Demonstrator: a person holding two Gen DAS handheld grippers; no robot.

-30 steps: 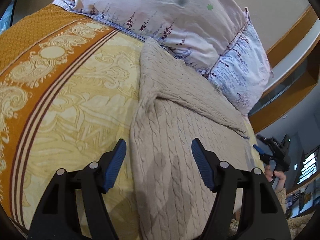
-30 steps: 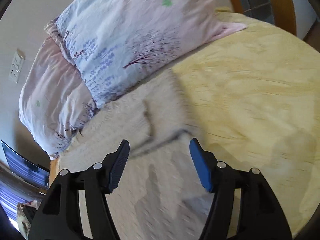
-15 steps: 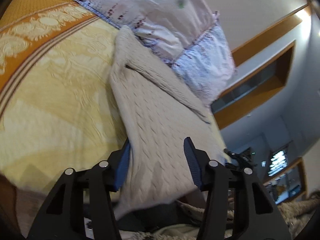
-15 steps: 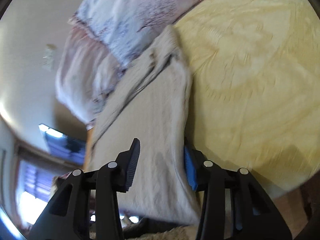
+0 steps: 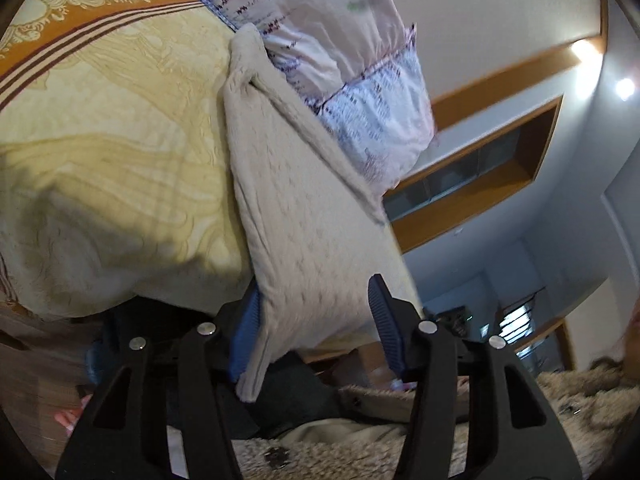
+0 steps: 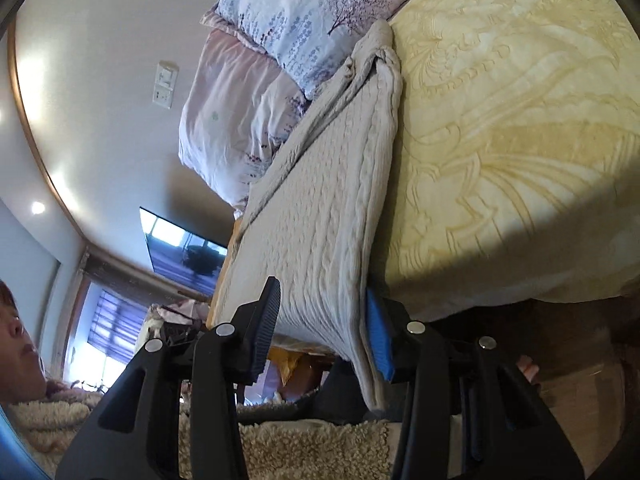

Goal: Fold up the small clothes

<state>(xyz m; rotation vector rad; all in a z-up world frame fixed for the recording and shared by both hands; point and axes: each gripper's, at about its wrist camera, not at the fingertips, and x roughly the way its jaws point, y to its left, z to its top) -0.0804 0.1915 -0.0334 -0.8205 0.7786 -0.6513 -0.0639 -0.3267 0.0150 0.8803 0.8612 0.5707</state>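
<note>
A beige cable-knit sweater (image 5: 304, 208) lies lengthwise on the yellow bed cover (image 5: 120, 160), its far end against the pillows. Its near hem hangs off the bed's edge. My left gripper (image 5: 314, 292) is shut on the hem's left corner, with the knit bunched between the blue pads. In the right wrist view the same sweater (image 6: 320, 208) runs away from me, and my right gripper (image 6: 322, 288) is shut on the hem's right side. The cloth is stretched between the two grippers.
Two floral pillows (image 5: 340, 20) (image 6: 300, 12) stand at the head of the bed cover (image 6: 500, 140). A person's fleece sleeve (image 6: 280, 448) (image 5: 580, 392) fills the bottom of both views. A wall switch (image 6: 164, 84) and a dark screen (image 6: 180, 248) are on the wall.
Both grippers narrowed onto the sweater's near hem and drew back past the bed's edge. The sweater slid toward me, so its hem now overhangs the mattress.
</note>
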